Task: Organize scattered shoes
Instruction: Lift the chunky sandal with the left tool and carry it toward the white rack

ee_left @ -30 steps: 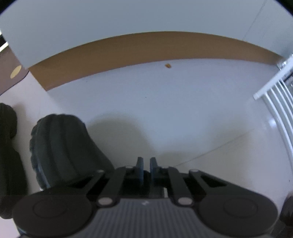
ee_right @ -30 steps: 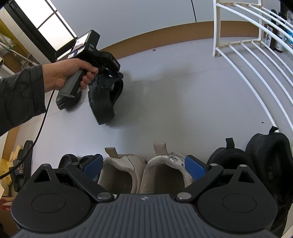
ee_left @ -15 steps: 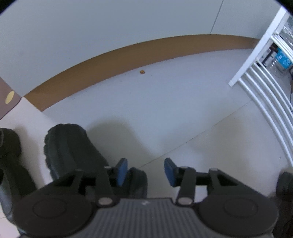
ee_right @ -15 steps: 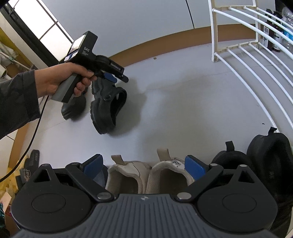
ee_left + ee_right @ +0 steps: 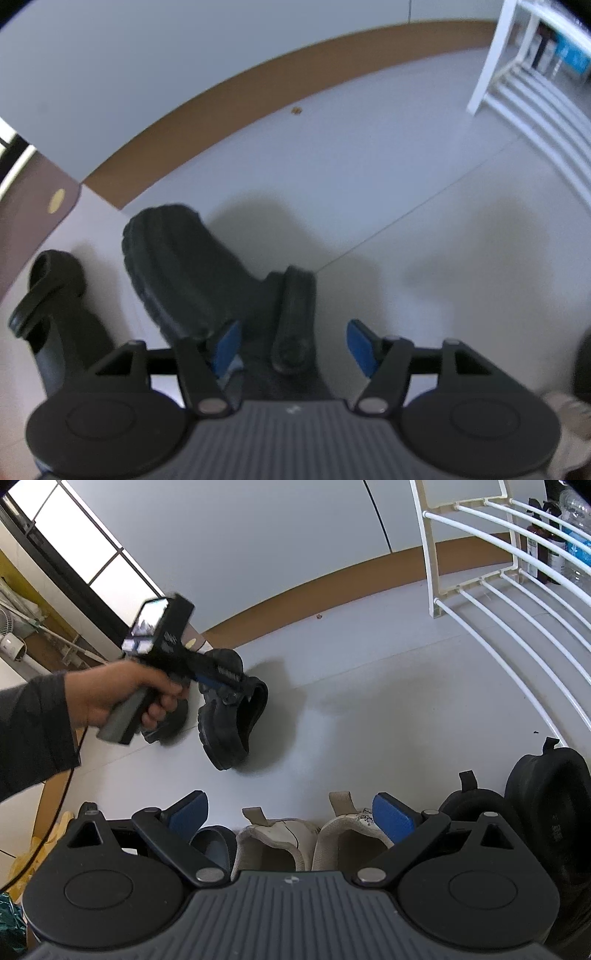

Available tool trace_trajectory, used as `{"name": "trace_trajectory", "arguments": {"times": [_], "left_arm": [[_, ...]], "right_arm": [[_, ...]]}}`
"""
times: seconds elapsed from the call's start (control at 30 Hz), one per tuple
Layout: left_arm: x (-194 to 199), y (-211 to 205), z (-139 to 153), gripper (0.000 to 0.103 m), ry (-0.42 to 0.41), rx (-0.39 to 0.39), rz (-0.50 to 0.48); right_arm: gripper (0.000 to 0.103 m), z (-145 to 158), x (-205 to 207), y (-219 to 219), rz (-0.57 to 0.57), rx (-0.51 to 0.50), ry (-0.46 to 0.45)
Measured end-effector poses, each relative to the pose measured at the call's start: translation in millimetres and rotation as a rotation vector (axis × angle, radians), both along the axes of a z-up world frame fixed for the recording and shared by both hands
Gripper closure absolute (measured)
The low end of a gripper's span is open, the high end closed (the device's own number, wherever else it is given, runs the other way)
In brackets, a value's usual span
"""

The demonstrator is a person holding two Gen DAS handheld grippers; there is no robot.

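Your left gripper (image 5: pixel 293 341) points steeply down at the pale grey floor (image 5: pixel 369 166), its blue-padded jaws opening over a black rubber clog with a ridged toe and a heel strap (image 5: pixel 192 269). The clog lies on the floor with its toe toward the brown skirting board (image 5: pixel 258 85); its heel strap sits between the two pads, closer to the left-hand one, and neither pad visibly presses on it. A second black clog (image 5: pixel 55 302) lies just beside the first, on its left, apart from the jaws. From the right wrist view, your left hand (image 5: pixel 122 694) grips the tool's handle above the same clog (image 5: pixel 229 720). Your right gripper (image 5: pixel 290 816) stands released with nothing between its pads, held above a row of shoes on the floor: a dark slip-on (image 5: pixel 214 843), a pair of beige sneakers with pull tabs (image 5: pixel 314 838) and a pair of black sneakers (image 5: pixel 535 794). A white wire shoe rack (image 5: pixel 517 602) rises on the right.
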State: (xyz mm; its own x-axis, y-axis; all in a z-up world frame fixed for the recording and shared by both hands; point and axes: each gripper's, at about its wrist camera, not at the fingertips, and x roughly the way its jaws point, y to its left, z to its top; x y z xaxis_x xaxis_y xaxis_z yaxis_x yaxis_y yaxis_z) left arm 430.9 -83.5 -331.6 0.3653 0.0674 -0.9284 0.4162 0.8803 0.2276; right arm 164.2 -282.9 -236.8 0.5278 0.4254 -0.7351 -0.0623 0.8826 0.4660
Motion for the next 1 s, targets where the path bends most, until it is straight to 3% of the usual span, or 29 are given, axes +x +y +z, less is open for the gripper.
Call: {"name": "trace_trajectory", "arguments": {"times": [0.13, 0.2, 0.23, 0.33, 0.37, 0.4, 0.73, 1.0], "left_arm": [[-1.8, -12.6, -9.3, 0.039, -0.046, 0.091, -0.046], [-4.1, -20.1, -13.9, 0.052, -0.069, 0.154, -0.073], [-5.0, -23.4, -15.4, 0.052, -0.075, 0.177, -0.088], [-3.2, -20.8, -22.9, 0.060, -0.068, 0.203, -0.118], [-3.6, -20.2, -25.3, 0.067, -0.064, 0.203, -0.123], [-1.3, -22.3, -24.2, 0.077, -0.049, 0.196, -0.123], [17.0, -17.2, -9.0, 0.079, 0.013, 0.081, 0.005], [13.7, -33.6, -2.0, 0.079, 0.052, 0.005, 0.030]], "right_arm": [[0.004, 0.2, -1.7, -3.2, -0.005, 0.001, -0.001], [0.004, -0.2, -2.5, -5.2, -0.010, 0.000, 0.001], [0.004, -0.6, -2.6, -6.2, -0.012, 0.001, 0.003], [0.004, -1.1, -2.4, -8.8, -0.019, 0.004, 0.006], [0.004, -0.7, -2.3, -9.7, -0.020, 0.005, 0.004], [0.004, -0.3, -2.5, -10.4, -0.021, 0.006, 0.001], [0.004, -1.0, -7.4, -14.9, -0.029, 0.012, -0.003], [0.004, 0.4, -9.1, -21.7, -0.042, 0.022, -0.009]]}}
